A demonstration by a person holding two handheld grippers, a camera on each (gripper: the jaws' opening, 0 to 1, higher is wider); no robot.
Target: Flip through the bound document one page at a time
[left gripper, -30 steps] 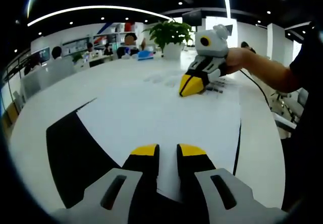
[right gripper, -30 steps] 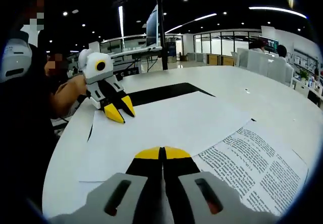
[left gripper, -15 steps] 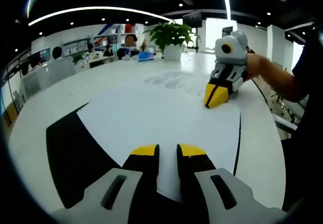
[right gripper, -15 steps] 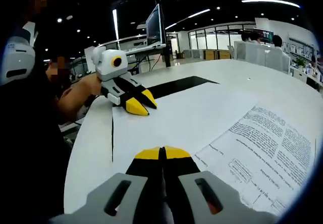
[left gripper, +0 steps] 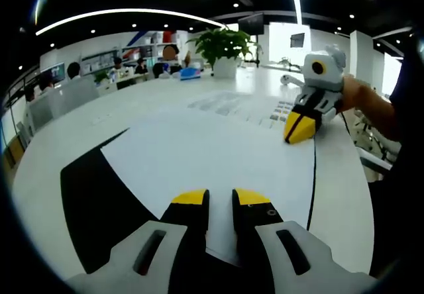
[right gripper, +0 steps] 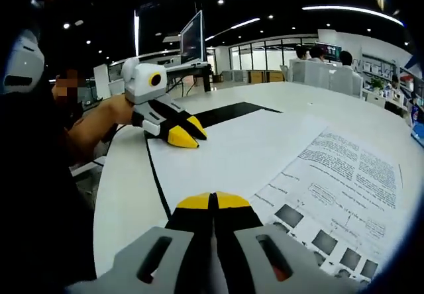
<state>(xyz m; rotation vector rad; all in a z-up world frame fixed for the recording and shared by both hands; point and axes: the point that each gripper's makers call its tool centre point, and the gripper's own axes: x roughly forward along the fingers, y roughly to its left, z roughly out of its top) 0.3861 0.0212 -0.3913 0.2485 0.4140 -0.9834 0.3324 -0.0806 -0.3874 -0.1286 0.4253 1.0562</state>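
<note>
While its two yellow-tipped jaws stand a narrow gap apart with a strip of white paper showing between them, the left gripper (left gripper: 219, 197) hovers low over the blank white page (left gripper: 205, 155) of the bound document, and whether the tips touch or pinch the sheet cannot be told. That blank page lies flat on the white tabletop (left gripper: 59, 135), with a black cover (left gripper: 99, 201) spread out from under it toward the table's near edge on one side and a thin black line of cover running along its opposite edge. Seen from the right gripper view, the right gripper (right gripper: 212, 201) has its jaws pressed together with no gap; they sit over the near edge of the same blank sheet, and it is not clear whether any paper is caught between them. Just beside that sheet lies a printed page (right gripper: 338, 188) with columns of text and small dark figures, reaching toward the far side of the tabletop. In the left gripper view the right gripper's closed yellow tip rests at the far corner of the blank page, held by a person's hand (left gripper: 351, 95). A potted plant (left gripper: 224, 49) stands well apart at the table's far edge.
</note>
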